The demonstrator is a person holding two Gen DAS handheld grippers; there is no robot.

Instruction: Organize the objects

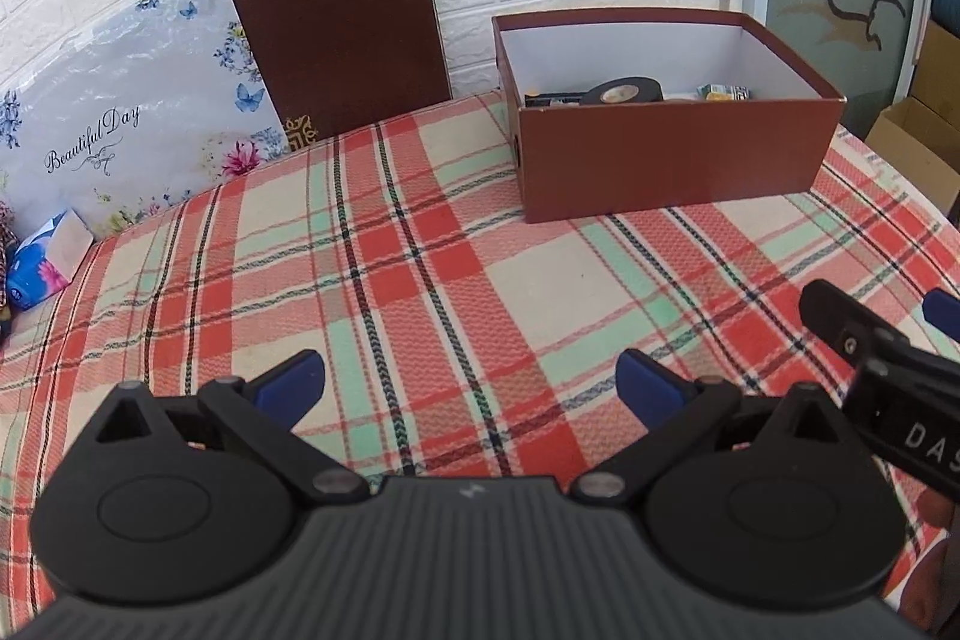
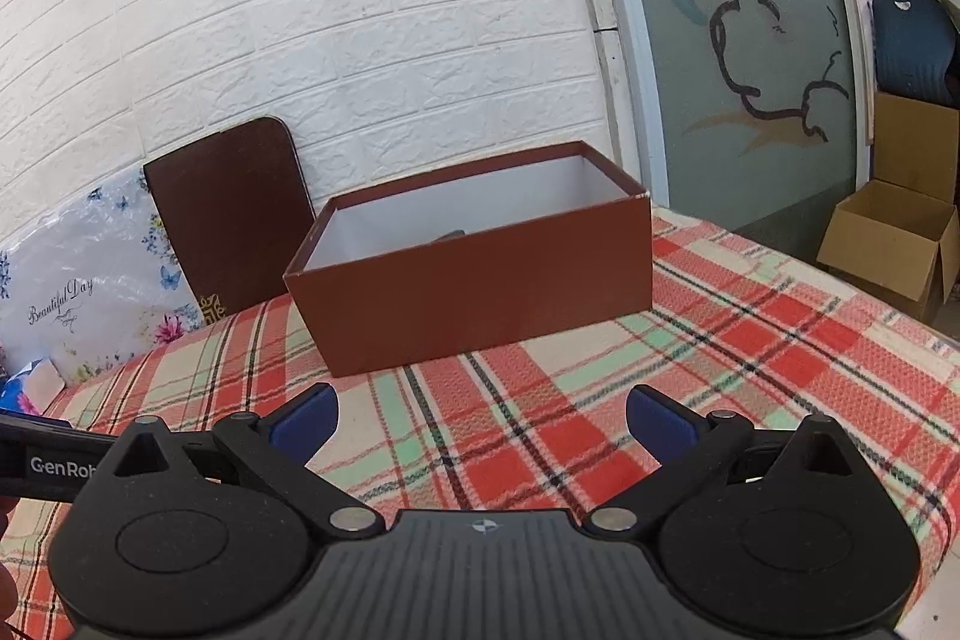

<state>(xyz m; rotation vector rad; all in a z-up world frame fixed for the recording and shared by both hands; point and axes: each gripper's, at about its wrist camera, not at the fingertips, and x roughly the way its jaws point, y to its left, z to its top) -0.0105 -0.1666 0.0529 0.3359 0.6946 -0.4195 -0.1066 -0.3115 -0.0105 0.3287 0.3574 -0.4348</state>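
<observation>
An open brown box (image 1: pixel 672 160) with a white inside stands on the plaid tablecloth (image 1: pixel 420 268) at the back right. Inside it lie a black tape roll (image 1: pixel 624 91), a dark flat item (image 1: pixel 549 99) and a small yellow-green packet (image 1: pixel 723 92). My left gripper (image 1: pixel 471 385) is open and empty, low over the cloth in front of the box. My right gripper (image 2: pixel 483 421) is open and empty, just in front of the box (image 2: pixel 480 304); its body shows at the right edge of the left wrist view (image 1: pixel 888 370).
The brown box lid (image 1: pixel 336 46) leans on the white brick wall behind the table. A floral "Beautiful Day" package (image 1: pixel 120 124) and a blue tissue pack (image 1: pixel 48 259) lie at the left. Cardboard boxes (image 2: pixel 894 244) stand on the floor right.
</observation>
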